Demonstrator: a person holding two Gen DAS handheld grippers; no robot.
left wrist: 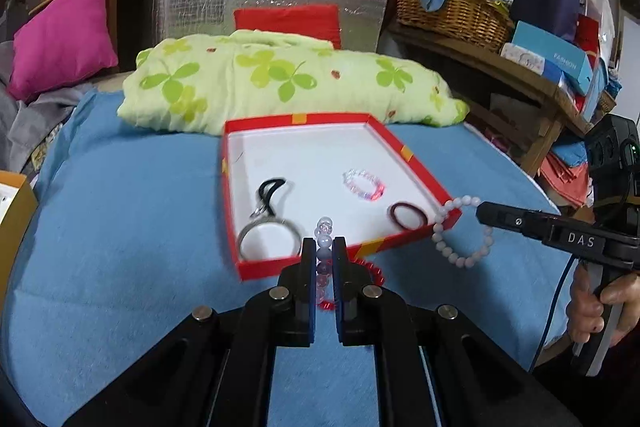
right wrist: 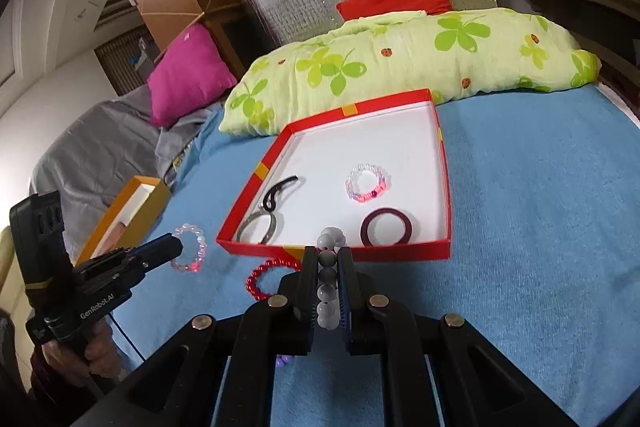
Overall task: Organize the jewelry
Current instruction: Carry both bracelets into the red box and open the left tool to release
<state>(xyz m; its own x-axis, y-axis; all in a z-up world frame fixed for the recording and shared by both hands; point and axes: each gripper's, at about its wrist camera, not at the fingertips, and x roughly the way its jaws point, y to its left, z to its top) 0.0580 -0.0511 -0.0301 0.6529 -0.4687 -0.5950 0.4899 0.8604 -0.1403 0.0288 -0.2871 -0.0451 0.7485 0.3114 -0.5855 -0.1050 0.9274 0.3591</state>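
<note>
We hold two grippers over a bed covered in blue cloth (left wrist: 120, 195). Our left gripper (left wrist: 324, 247) has its fingers clamped on a clear beaded bracelet (left wrist: 325, 227) with pink tints; in the right wrist view that bracelet hangs as a loop off the gripper's tip, clear of the cloth, at about 9 o'clock from the box's near corner. Our right gripper (right wrist: 328, 259) is pinched on a pale round-bead bracelet (right wrist: 328, 291), whose beads line up between the two fingers. From the left wrist view the same bracelet dangles as a ring just at the 4 o'clock corner of the box; we cannot tell whether it touches the rim.

The red box (left wrist: 416, 163), shallow with a white floor, lies open on the cloth ahead of both grippers. Inside it, we see a silver ring with a black loop (left wrist: 269, 223) at the 8 o'clock side, a small clear-and-pink bead bracelet (left wrist: 364, 185) near the centre, and a dark red bangle (left wrist: 409, 215) at 5 o'clock.

On the cloth just outside the near wall of the box lies a red bead bracelet (right wrist: 268, 279), partly hidden by gripper fingers. A small purple thing (right wrist: 285, 359) peeks out beneath our right gripper. Behind the box, at 12 o'clock, rests a green clover-print pillow (left wrist: 280, 83).
</note>
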